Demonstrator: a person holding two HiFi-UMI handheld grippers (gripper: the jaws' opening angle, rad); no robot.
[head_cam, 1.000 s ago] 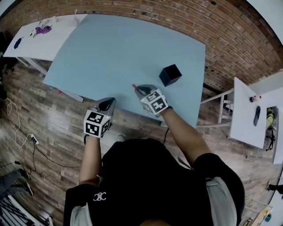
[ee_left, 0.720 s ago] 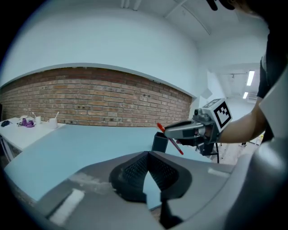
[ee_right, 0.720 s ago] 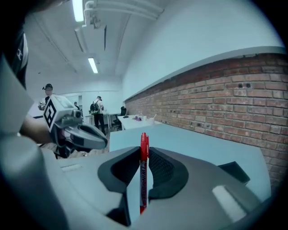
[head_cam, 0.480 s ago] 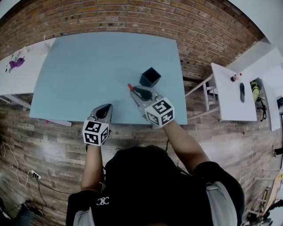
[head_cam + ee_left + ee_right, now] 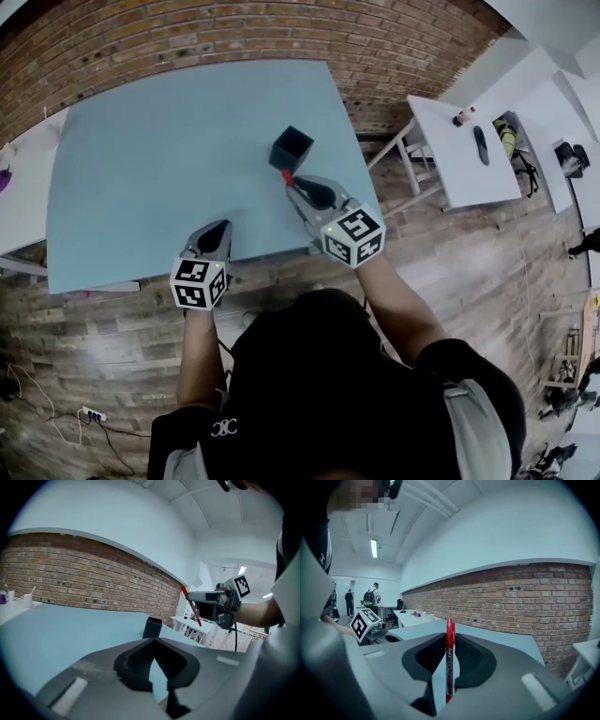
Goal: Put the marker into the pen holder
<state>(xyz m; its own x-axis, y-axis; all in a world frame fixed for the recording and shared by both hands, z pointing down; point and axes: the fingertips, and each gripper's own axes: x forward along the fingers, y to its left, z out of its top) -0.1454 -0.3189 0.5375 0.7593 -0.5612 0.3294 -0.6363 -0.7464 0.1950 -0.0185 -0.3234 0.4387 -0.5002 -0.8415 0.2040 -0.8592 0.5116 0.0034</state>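
Near the middle of the head view, a red marker [image 5: 287, 175] is clamped in the right gripper [image 5: 296, 187], just below the pen holder [image 5: 292, 147].
Both jaws press on the marker's barrel, and its red cap stands up past the pads. The cap looks close to the dark holder's near side, though contact is hard to judge. That holder stands on the light blue table [image 5: 141, 159], right of centre. At lower left the left gripper [image 5: 223, 228] is at the table's near edge, jaws together on nothing.
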